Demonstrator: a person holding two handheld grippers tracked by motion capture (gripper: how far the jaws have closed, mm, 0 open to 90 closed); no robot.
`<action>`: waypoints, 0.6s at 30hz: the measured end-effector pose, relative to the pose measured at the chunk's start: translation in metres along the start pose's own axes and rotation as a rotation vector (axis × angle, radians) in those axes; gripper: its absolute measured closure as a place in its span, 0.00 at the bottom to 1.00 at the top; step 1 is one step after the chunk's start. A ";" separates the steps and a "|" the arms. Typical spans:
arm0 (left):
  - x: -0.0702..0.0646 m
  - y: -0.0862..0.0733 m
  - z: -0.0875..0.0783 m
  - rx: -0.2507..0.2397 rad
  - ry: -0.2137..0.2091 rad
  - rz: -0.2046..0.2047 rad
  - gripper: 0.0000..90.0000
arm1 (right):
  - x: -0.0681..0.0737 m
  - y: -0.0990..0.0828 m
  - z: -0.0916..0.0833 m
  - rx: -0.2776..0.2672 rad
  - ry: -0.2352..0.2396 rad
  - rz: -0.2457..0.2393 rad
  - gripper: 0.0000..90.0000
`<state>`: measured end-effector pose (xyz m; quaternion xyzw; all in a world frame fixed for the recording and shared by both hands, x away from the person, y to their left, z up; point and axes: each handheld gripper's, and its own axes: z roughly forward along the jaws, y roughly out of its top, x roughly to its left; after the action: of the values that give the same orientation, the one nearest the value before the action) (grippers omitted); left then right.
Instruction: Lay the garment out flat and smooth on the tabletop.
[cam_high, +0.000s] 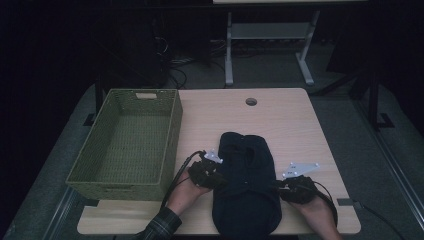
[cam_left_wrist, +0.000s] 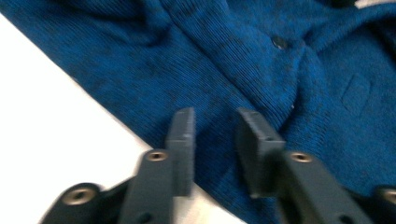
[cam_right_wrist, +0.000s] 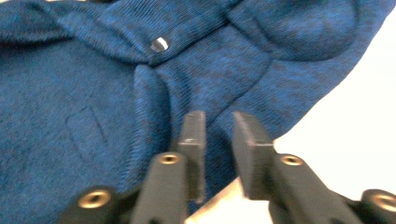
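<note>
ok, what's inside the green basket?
Nothing visible: the green basket shows only its woven floor in the high view. The near wall hides the strip of floor just behind it.

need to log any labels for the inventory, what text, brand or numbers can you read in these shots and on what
None can be read.
Blue knit garment: a bare stitched rectangular patch, no lettering; its buttons are too blurred to tell.
Green woven basket: the pale tag on its far rim looks blank at this size.
Wooden table: no markings.
</note>
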<state>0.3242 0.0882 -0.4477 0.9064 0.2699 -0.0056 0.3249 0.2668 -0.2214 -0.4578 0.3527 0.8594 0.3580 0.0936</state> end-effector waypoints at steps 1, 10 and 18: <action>0.001 0.000 0.000 -0.010 0.002 -0.007 0.66 | -0.001 0.000 0.000 0.003 -0.010 0.002 0.73; 0.010 0.008 -0.006 -0.026 -0.003 -0.013 0.50 | -0.009 0.007 -0.001 -0.008 -0.034 0.002 0.55; 0.014 0.015 -0.011 -0.021 0.000 0.010 0.47 | -0.025 0.025 0.000 0.003 -0.020 0.004 0.51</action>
<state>0.3417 0.0919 -0.4323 0.9043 0.2656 -0.0012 0.3343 0.2982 -0.2255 -0.4433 0.3580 0.8583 0.3534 0.1009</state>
